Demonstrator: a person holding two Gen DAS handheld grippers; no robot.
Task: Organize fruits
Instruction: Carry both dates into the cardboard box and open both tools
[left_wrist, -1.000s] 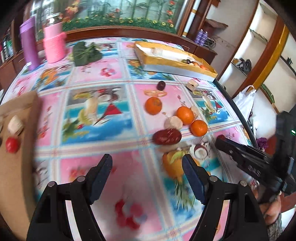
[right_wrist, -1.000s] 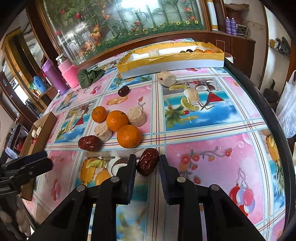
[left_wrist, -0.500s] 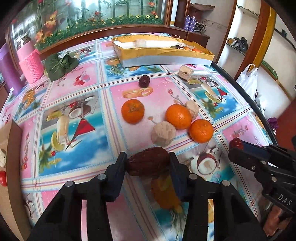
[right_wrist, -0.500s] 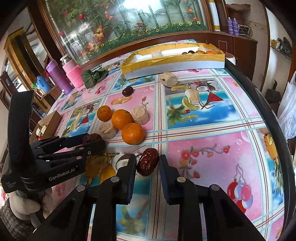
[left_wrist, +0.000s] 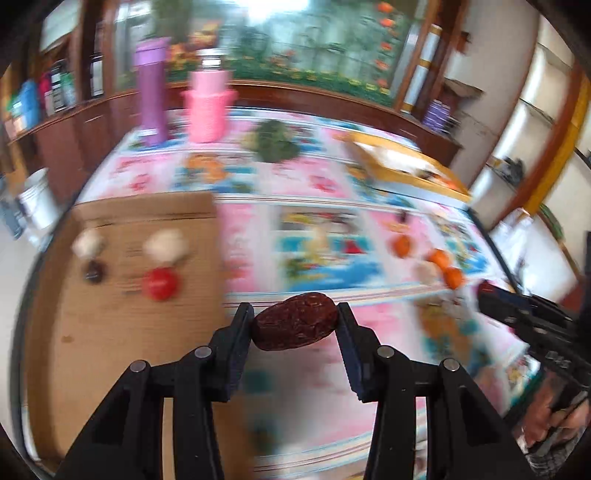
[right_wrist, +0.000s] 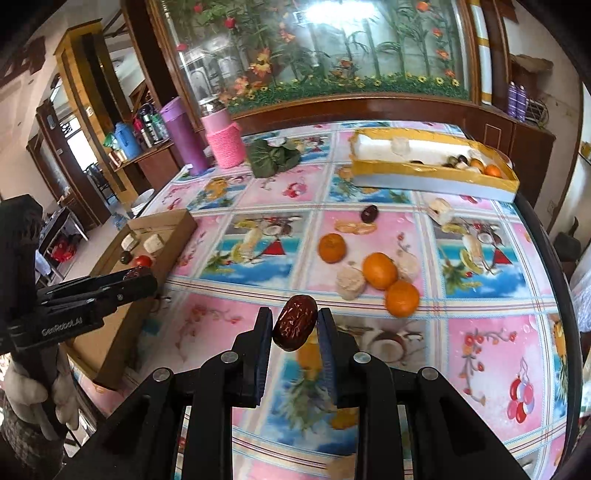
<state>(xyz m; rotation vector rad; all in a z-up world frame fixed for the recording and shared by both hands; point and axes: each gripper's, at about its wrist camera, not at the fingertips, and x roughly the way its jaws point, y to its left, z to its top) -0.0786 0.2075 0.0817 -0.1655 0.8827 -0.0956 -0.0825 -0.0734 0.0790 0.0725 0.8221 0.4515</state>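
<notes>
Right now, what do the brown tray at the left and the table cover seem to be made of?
Brown tray: likely corrugated cardboard, matte, with folded walls and raw brown faces. Table cover: probably plastic or oilcloth, glossy, with printed fruit squares and a faint sheen.

Both wrist views look steeply down across the table (right_wrist: 480, 343) toward the cardboard box (left_wrist: 122, 306), which both share.

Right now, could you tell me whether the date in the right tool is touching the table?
Apart. The right wrist view shows the date pinched between the right tool fingers, lifted clear of the table, with the tablecloth pattern visible below it.
</notes>
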